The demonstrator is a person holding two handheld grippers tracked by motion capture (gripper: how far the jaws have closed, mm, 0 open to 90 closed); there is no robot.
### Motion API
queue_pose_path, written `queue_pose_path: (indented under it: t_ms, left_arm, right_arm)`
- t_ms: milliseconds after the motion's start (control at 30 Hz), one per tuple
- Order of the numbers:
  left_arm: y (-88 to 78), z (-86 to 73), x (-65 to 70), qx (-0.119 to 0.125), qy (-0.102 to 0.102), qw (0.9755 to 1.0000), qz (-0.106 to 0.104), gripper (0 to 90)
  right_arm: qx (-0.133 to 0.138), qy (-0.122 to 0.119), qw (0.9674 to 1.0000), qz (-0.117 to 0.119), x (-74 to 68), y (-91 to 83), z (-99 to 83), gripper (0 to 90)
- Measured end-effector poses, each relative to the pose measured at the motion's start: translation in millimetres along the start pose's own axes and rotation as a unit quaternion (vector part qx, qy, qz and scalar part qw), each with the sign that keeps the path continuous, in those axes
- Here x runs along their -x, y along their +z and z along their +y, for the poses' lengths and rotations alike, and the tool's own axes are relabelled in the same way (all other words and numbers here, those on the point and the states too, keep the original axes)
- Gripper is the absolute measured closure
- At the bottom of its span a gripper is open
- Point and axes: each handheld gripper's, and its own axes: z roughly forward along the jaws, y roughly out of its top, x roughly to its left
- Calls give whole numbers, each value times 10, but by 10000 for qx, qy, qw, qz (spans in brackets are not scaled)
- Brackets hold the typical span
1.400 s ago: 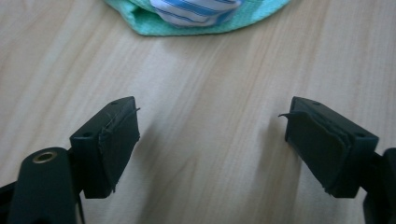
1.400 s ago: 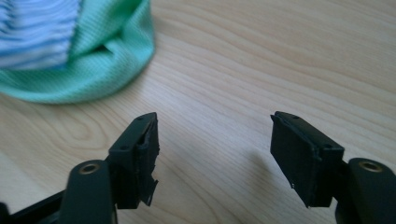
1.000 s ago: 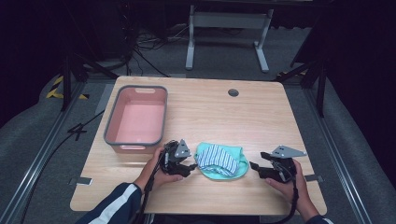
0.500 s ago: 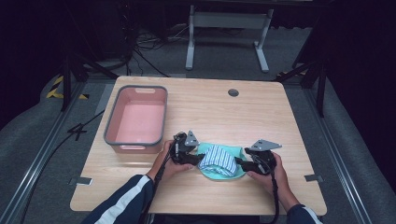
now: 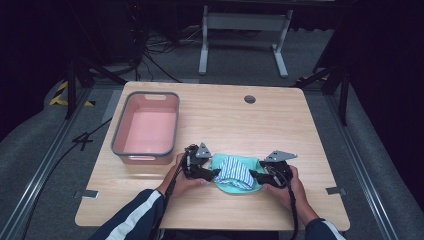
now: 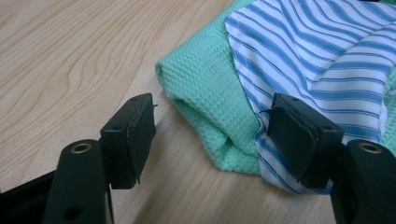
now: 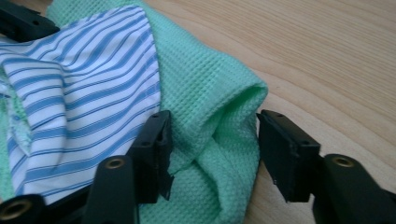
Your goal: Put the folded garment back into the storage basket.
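Note:
A blue-and-white striped cloth (image 5: pixel 236 170) lies crumpled on a mint-green waffle cloth (image 5: pixel 231 187) near the table's front edge. My left gripper (image 5: pixel 216 174) is at the pile's left side and my right gripper (image 5: pixel 253 175) at its right. In the left gripper view the jaws (image 6: pixel 212 140) have just been opening. They straddle a folded green cloth corner (image 6: pixel 201 98), one pad (image 6: pixel 294 135) against the striped cloth (image 6: pixel 327 46). In the right gripper view the jaws (image 7: pixel 212 154) have just been closing around a green cloth fold (image 7: pixel 219 121). A sliver of gap shows at one pad (image 7: pixel 285 154).
A pink basin (image 5: pixel 147 95) with a grey rim stands empty at the wooden table's (image 5: pixel 300 125) left. A round cable hole (image 5: pixel 250 99) sits near the far edge. Black frames and a grey stand rise beyond the table.
Both grippers have come inward and down from either side until their jaws reach the cloth pile. The pile itself lies where it was.

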Motion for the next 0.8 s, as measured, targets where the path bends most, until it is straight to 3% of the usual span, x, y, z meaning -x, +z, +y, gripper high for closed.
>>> queue_pose_path:
  t_ms: [33, 100, 167, 200, 233, 367, 467, 600, 667, 700, 800]
  left_arm:
    - [0, 0, 0, 0, 0, 10000, 0, 323]
    - [-3, 1, 4, -14, 17, 10000, -21, 330]
    - [-15, 1, 19, 8, 122, 9998, -185, 423]
    - [-17, -1, 34, 10, 79, 9997, -242, 541]
    - [-16, 4, 39, 24, 125, 9994, -321, 541]
    - [-15, 6, 48, 23, 41, 9985, -541, 679]
    - [-17, 10, 47, -4, 14, 9981, -615, 746]
    - [-29, 45, 72, -135, 73, 9984, -546, 778]
    - [-35, 62, 98, -186, 161, 9986, -462, 793]
    - [-51, 95, 145, -305, 345, 9983, -355, 799]
    - [-61, 113, 163, -345, 389, 9980, -360, 806]
  right_arm:
    - [0, 0, 10000, 0, 0, 0, 0, 493]
    - [-34, -80, 9999, 141, -26, -9, 14, 618]
    - [-58, -127, 9997, 204, -40, -10, 20, 658]
    - [-64, -137, 9996, 255, -39, -12, 21, 692]
    - [-64, -137, 9996, 255, -39, -12, 21, 692]
    - [-64, -171, 9993, 321, -46, -12, 23, 735]
    - [-57, -207, 9992, 337, -56, -16, 20, 774]
    - [-8, -258, 9992, 314, -74, -25, 3, 800]
    - [-5, -273, 9992, 306, -76, -29, 4, 806]
    - [-2, -335, 9990, 300, -79, -43, 7, 814]
    - [19, -312, 9990, 309, -81, -58, 7, 818]
